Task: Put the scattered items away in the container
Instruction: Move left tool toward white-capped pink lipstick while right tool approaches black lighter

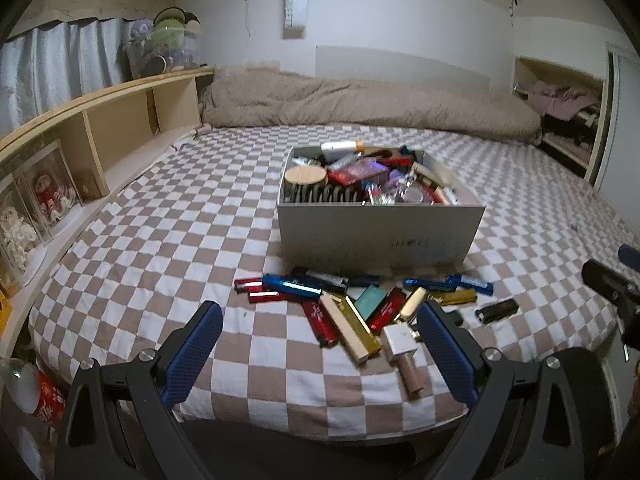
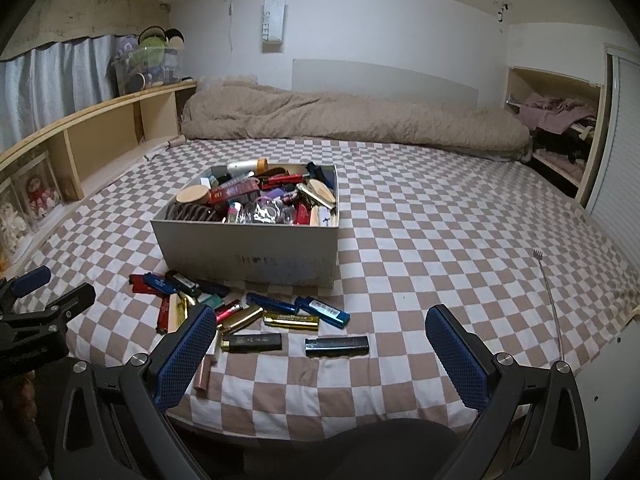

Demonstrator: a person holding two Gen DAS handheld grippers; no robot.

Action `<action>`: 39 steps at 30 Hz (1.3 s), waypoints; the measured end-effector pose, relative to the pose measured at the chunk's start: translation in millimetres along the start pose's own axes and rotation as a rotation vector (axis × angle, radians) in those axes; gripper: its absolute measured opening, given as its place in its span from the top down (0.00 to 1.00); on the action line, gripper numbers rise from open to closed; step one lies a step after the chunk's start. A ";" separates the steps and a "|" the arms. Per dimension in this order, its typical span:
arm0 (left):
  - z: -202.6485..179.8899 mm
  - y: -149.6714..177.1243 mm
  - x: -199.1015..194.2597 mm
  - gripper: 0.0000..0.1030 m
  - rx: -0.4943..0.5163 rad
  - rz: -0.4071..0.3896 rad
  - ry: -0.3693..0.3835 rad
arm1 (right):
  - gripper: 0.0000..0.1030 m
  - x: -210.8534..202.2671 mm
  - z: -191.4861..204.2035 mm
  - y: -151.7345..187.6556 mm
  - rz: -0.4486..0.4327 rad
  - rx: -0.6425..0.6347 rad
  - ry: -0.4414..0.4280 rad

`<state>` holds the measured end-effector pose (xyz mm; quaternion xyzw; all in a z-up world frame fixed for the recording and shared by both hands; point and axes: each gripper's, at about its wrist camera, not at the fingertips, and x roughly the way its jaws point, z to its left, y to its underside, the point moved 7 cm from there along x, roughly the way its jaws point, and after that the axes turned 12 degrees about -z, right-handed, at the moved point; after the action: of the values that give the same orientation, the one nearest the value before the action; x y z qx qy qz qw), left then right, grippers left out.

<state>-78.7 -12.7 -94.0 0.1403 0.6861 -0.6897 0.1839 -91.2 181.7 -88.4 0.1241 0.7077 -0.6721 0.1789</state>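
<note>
A grey cardboard box [image 1: 380,236] [image 2: 248,254], heaped with small items, stands on the checked bed. In front of it lies a scatter of lighters and lipstick-like tubes [image 1: 352,308] [image 2: 248,316]: red, blue, gold, teal and black ones. My left gripper [image 1: 320,320] is open above the near end of that pile, nothing between its blue pads. My right gripper [image 2: 320,328] is open too, hanging over a black lighter [image 2: 337,346] near the bed's front edge. A white-capped tube [image 1: 404,354] lies nearest in the left wrist view.
A thin metal rod [image 2: 550,300] lies on the bed at the right. A rolled beige duvet [image 1: 360,104] runs along the far side. A wooden shelf [image 1: 100,120] with boxed dolls lines the left edge. An open closet [image 2: 556,128] is at the far right.
</note>
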 end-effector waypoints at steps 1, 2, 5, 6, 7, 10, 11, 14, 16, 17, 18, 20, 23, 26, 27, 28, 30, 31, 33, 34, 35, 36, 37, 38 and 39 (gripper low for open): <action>-0.1 3.0 2.4 0.04 0.009 0.007 -0.007 | 0.00 1.6 0.3 1.5 0.006 -0.004 0.001; -0.3 5.4 4.3 0.04 0.015 0.013 -0.011 | 0.00 3.1 0.6 3.2 0.011 -0.009 0.004; -1.7 13.9 11.3 0.04 0.008 0.042 -0.001 | 0.00 7.4 1.1 6.9 0.023 -0.030 0.019; -2.2 16.4 13.9 0.04 0.000 0.053 0.006 | 0.00 9.3 1.0 7.9 0.027 -0.034 0.023; -3.0 19.9 16.5 0.04 -0.008 0.064 0.015 | 0.00 11.3 1.0 9.1 0.032 -0.036 0.024; -9.3 30.9 22.3 0.04 -0.018 0.095 0.042 | 0.00 18.3 0.2 14.3 0.051 -0.039 0.031; -12.4 34.3 23.6 0.04 -0.018 0.103 0.056 | 0.00 20.7 -0.4 16.4 0.058 -0.043 0.036; -20.8 43.2 27.1 0.04 -0.024 0.126 0.080 | 0.00 29.4 -1.9 24.6 0.083 -0.045 0.044; -26.9 50.1 31.1 0.04 -0.031 0.140 0.093 | 0.00 36.0 -3.6 31.1 0.106 -0.045 0.049; -30.5 54.4 33.7 0.04 -0.035 0.150 0.099 | 0.00 39.1 -4.9 34.7 0.117 -0.044 0.053; -34.3 58.9 36.7 0.04 -0.037 0.160 0.106 | 0.00 41.4 -6.0 37.5 0.126 -0.043 0.054; -41.3 67.6 41.8 0.04 -0.034 0.179 0.114 | 0.00 44.2 -7.8 42.2 0.139 -0.043 0.048; -52.8 81.0 49.9 0.04 -0.020 0.192 0.110 | 0.00 50.9 -13.5 50.4 0.164 -0.056 0.061; -61.3 93.9 60.5 0.04 -0.019 0.218 0.097 | 0.00 59.8 -21.0 59.4 0.195 -0.042 0.079; -63.8 98.2 64.4 0.04 -0.016 0.229 0.084 | 0.00 63.6 -23.0 62.4 0.209 -0.028 0.076; -65.8 101.3 67.8 0.04 -0.010 0.235 0.067 | 0.00 67.2 -24.2 65.3 0.222 -0.013 0.069; -69.3 105.5 72.6 0.04 0.006 0.238 0.047 | 0.00 76.4 -25.9 72.8 0.260 0.009 0.054; -71.0 107.9 75.1 0.04 0.014 0.244 0.040 | 0.00 80.4 -26.3 75.4 0.269 0.007 0.058; -72.6 111.7 79.5 0.04 0.025 0.259 0.024 | 0.00 87.6 -27.0 80.7 0.284 -0.002 0.065; -70.9 113.5 81.2 0.04 0.030 0.266 0.011 | 0.00 90.4 -27.0 82.8 0.292 -0.001 0.063; -68.5 115.1 83.2 0.04 0.033 0.271 -0.004 | 0.00 93.5 -27.4 85.0 0.301 0.004 0.056; -66.4 116.6 85.0 0.04 0.035 0.277 -0.017 | 0.00 95.8 -27.7 86.5 0.307 0.009 0.051; -63.7 117.9 86.0 0.04 0.034 0.282 -0.031 | 0.00 97.5 -28.0 87.5 0.312 0.013 0.047; -60.8 118.7 86.5 0.04 0.031 0.286 -0.041 | 0.00 100.0 -28.4 89.0 0.318 0.016 0.045; -58.3 119.1 86.6 0.04 0.029 0.288 -0.047 | 0.00 102.4 -28.6 90.2 0.323 0.021 0.042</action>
<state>-106.4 41.3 -240.3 0.2237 0.6446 -0.6691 0.2946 -148.8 209.6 -212.3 0.2523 0.6752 -0.6391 0.2684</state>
